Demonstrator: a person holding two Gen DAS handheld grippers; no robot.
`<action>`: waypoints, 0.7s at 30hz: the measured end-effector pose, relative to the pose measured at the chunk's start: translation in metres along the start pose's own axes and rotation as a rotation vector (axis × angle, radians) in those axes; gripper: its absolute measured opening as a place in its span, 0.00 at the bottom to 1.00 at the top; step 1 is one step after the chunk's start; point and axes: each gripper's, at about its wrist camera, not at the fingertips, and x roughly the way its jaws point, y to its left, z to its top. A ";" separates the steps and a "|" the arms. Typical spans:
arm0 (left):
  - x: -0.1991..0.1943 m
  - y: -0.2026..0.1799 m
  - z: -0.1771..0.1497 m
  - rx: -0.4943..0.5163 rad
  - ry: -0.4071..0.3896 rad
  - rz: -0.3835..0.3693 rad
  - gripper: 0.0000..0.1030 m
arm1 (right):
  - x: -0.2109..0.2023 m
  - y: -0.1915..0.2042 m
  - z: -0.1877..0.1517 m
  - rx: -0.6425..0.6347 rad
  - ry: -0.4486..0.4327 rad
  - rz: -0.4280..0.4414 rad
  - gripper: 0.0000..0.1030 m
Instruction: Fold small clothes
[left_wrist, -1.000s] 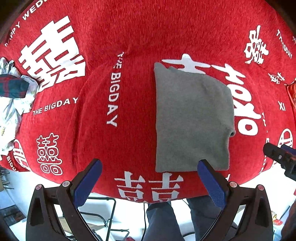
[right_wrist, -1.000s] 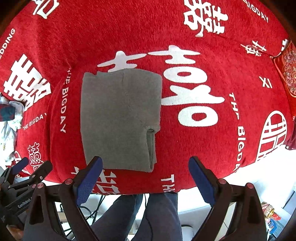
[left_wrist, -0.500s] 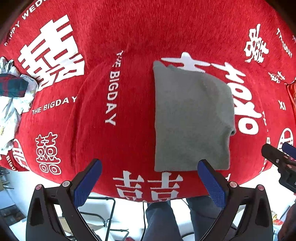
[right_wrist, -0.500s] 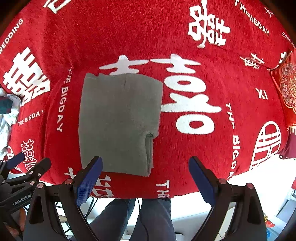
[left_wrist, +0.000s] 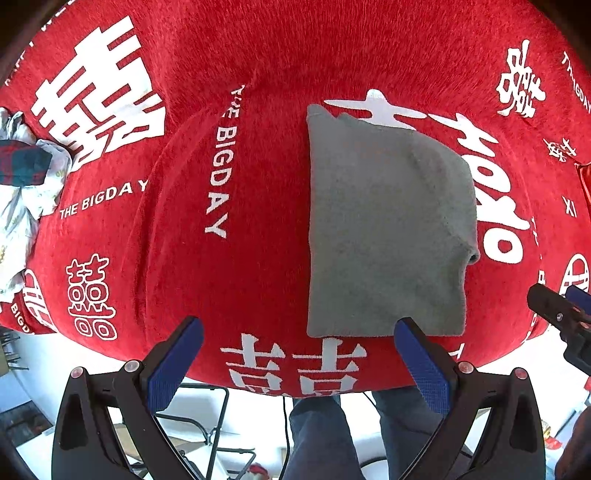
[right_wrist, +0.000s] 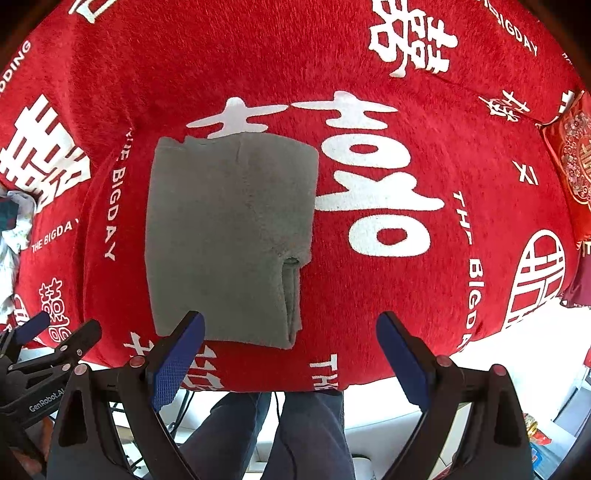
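A grey garment (left_wrist: 384, 229) lies folded into a flat rectangle on the red cloth (left_wrist: 229, 280) with white lettering. It also shows in the right wrist view (right_wrist: 225, 236), with a folded sleeve or leg edge along its right side. My left gripper (left_wrist: 299, 350) is open and empty, held above the near edge, with its right finger over the garment's near edge. My right gripper (right_wrist: 291, 343) is open and empty, with its left finger over the garment's near left corner. Each gripper shows at the edge of the other's view.
A pile of other clothes (left_wrist: 22, 184), white and dark plaid, lies at the far left of the red cloth. A red patterned cushion (right_wrist: 572, 155) sits at the far right. The person's legs (right_wrist: 306, 435) and the floor show below the near edge.
Both grippers have stayed open and drifted slightly; in the right wrist view the garment has shifted a little lower. The garment itself has not moved.
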 end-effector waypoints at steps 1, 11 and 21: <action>0.000 -0.001 0.000 0.001 -0.002 0.000 1.00 | 0.000 0.001 0.000 -0.002 0.000 0.000 0.92; 0.000 -0.004 0.005 0.008 -0.004 0.001 1.00 | 0.002 0.004 0.006 -0.014 0.006 0.003 0.92; -0.004 -0.007 0.008 0.016 -0.015 -0.002 1.00 | 0.001 0.003 0.007 -0.011 -0.002 0.002 0.92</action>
